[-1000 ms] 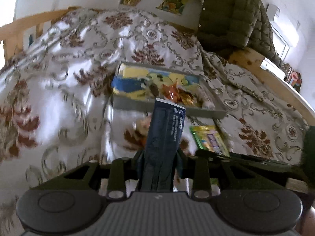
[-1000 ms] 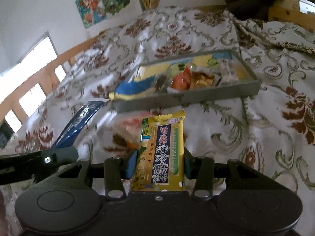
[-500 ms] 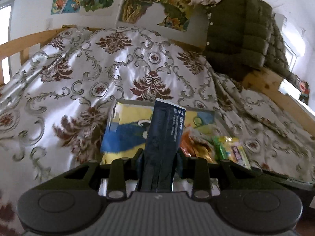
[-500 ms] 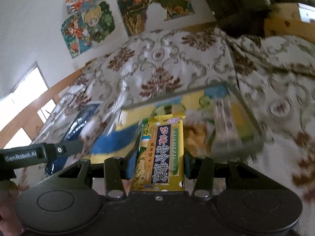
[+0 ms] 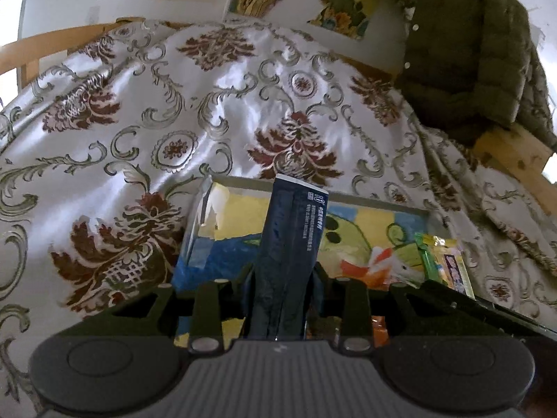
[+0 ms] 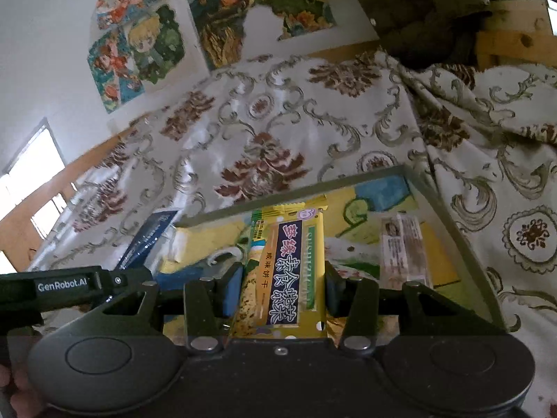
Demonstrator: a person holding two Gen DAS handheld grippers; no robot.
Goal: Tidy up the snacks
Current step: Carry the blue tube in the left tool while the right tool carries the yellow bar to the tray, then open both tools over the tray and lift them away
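A bed (image 5: 216,104) with a shiny flowered cover fills the view, with cartoon posters (image 6: 139,48) on the wall behind. On the cover lies a grey tray (image 6: 463,244) with a colourful picture on its bottom. My left tongs (image 5: 283,278) are closed on a dark blue packet (image 5: 292,244), held upright over the left part of the tray. My right tongs (image 6: 282,282) grip a yellow biscuit packet (image 6: 285,268) above the tray's middle. A pale wrapped snack (image 6: 402,247) lies inside the tray on the right.

tray (image 6: 463,230) near edge hidden behind claw, small wrapper (image 6: 402,250) print illegible
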